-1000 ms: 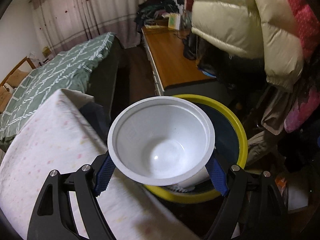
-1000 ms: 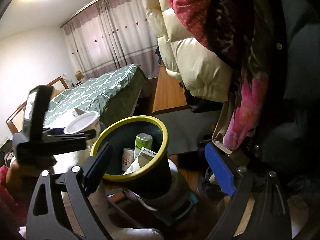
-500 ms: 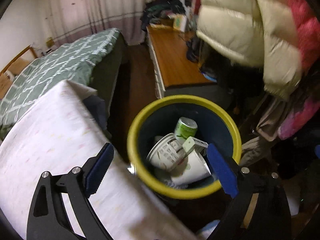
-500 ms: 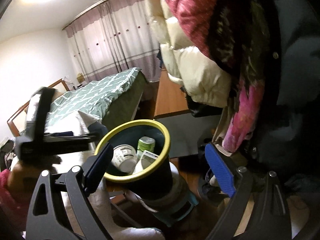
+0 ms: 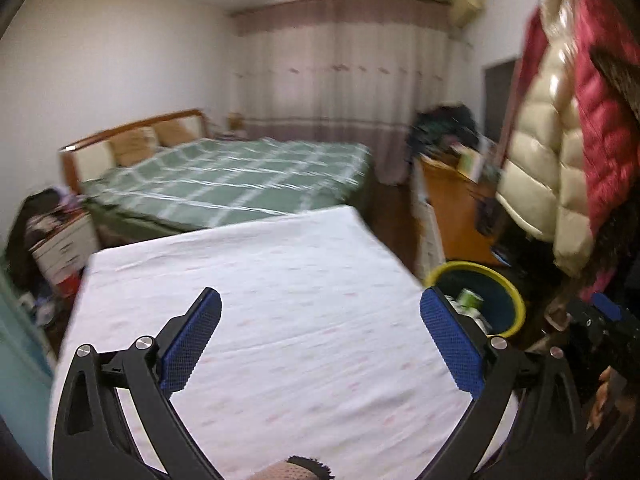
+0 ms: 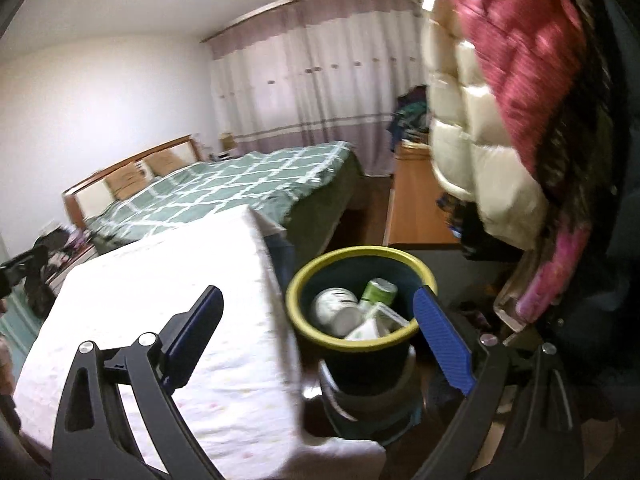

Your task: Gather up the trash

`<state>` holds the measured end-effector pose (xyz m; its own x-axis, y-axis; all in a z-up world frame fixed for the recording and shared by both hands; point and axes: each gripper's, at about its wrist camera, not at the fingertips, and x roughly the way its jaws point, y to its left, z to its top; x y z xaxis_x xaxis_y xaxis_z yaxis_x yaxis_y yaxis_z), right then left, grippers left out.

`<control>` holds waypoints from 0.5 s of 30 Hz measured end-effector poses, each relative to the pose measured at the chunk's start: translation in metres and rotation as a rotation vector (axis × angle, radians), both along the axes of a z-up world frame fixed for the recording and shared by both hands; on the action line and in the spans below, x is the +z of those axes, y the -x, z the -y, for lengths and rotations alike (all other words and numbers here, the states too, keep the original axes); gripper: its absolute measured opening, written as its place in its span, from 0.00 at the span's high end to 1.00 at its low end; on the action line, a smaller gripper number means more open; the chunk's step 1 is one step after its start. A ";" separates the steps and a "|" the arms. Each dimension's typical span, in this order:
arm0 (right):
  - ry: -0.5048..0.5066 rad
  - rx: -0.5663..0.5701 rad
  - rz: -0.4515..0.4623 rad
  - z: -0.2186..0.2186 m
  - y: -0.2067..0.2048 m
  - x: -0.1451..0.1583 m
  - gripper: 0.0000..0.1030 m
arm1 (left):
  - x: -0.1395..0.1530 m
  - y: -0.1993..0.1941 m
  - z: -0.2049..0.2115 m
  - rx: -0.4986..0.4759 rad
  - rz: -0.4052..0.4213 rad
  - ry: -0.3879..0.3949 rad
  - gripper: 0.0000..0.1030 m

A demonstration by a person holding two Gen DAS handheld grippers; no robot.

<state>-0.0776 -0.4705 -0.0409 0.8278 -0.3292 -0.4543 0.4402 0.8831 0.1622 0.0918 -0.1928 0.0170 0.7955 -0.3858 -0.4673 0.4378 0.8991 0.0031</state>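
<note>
The trash bin (image 6: 352, 346), dark with a yellow rim, stands beside the white-clothed table (image 6: 160, 280). In it lie a white bowl (image 6: 334, 308), a green can (image 6: 378, 290) and a small carton (image 6: 376, 320). My right gripper (image 6: 318, 296) is open above and in front of the bin, holding nothing. My left gripper (image 5: 320, 300) hovers over the table cloth (image 5: 280, 260), its jaws opening wide with nothing between them. From there the bin (image 5: 516, 304) sits low at the right, past the right finger, with the green can (image 5: 470, 300) showing inside.
A bed with a green checked cover (image 5: 240, 176) lies beyond the table. Puffy cream and red jackets (image 5: 560, 128) hang at the right above the bin. A wooden desk (image 5: 452, 208) runs along the right wall. A cluttered nightstand (image 5: 60, 240) stands at the left.
The left gripper let the white bowl drop into the bin, then swung left and upward over the table. The right gripper rose a little and now looks down into the bin.
</note>
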 end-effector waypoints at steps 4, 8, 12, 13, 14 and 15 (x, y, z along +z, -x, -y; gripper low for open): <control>0.039 0.058 0.000 -0.026 -0.004 0.009 0.11 | 0.005 0.027 -0.056 0.106 0.035 0.001 0.05; 0.058 0.100 -0.011 -0.044 -0.007 0.013 0.10 | 0.000 0.052 -0.101 0.201 0.048 0.009 0.05; 0.075 0.126 -0.013 -0.059 -0.002 0.014 0.10 | -0.008 0.072 -0.133 0.265 0.045 0.028 0.05; 0.078 0.131 -0.014 -0.062 -0.001 0.014 0.10 | -0.012 0.076 -0.140 0.274 0.037 0.041 0.05; 0.081 0.134 -0.017 -0.064 0.000 0.014 0.10 | -0.014 0.078 -0.142 0.277 0.031 0.045 0.05; 0.084 0.137 -0.019 -0.066 0.001 0.014 0.10 | -0.016 0.081 -0.145 0.281 0.027 0.043 0.05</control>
